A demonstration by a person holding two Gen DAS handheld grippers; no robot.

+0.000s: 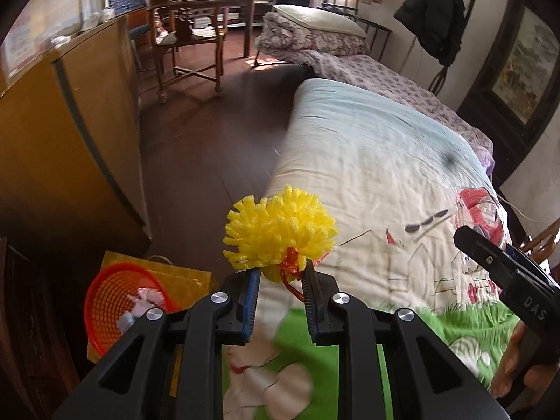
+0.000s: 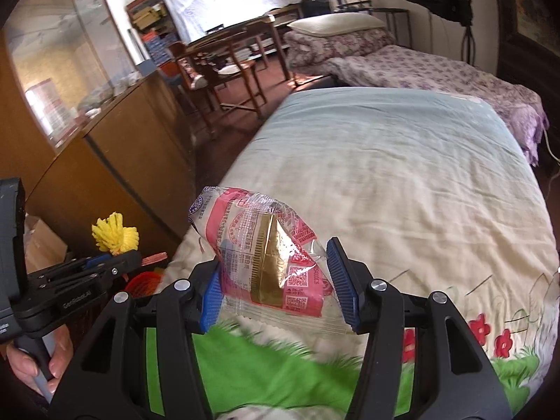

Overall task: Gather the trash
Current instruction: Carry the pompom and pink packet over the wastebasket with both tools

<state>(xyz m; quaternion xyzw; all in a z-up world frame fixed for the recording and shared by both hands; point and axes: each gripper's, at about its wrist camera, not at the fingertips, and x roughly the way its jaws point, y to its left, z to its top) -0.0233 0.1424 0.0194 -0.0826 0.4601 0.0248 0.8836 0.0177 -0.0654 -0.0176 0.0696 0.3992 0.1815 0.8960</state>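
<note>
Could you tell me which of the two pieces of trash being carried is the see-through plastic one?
The wrapper in the right hand-held gripper: clear film with pink and gold print. The left hand-held gripper holds a fluffy yellow pompom instead.

Orange basket [image 1: 115, 301]: partly hidden behind the left gripper's [image 1: 281, 281] frame; its pale contents too blurred to identify. Quilt [image 2: 385, 182]: print smeared near the bottom edge. Wrapper [image 2: 269, 255]: printed text illegible.
</note>
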